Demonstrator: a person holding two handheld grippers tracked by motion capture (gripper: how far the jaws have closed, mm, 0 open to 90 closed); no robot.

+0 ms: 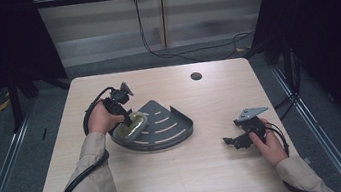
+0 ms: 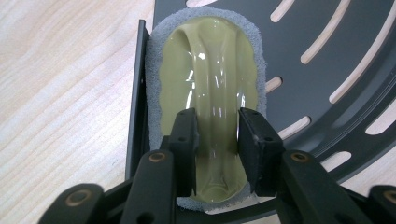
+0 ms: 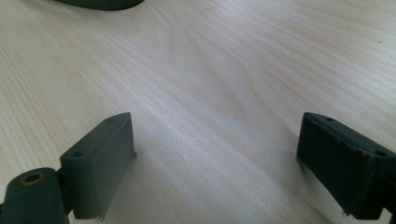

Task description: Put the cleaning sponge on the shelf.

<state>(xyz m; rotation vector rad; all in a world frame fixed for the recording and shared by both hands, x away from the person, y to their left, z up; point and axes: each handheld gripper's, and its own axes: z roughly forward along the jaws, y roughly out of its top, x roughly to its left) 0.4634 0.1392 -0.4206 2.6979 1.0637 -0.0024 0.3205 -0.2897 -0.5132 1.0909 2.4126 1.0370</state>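
A scrubber (image 1: 132,127) with a pale yellow-green plastic top on a grey sponge pad lies in the left part of a dark grey slotted corner tray (image 1: 176,136). My left gripper (image 1: 128,118) is shut on the raised middle ridge of its top. In the left gripper view the scrubber (image 2: 210,70) rests along the tray's (image 2: 285,44) straight side wall, and the gripper (image 2: 218,120) pinches the ridge from both sides. My right gripper (image 1: 231,141) hovers low over the bare table to the right of the tray, open, with nothing between its jaws (image 3: 217,126).
The wooden table (image 1: 206,182) has a round cable hole (image 1: 196,76) near its far edge. The tray's rim (image 3: 98,3) peeks in at the top of the right gripper view. Dark curtains and cables lie beyond the table.
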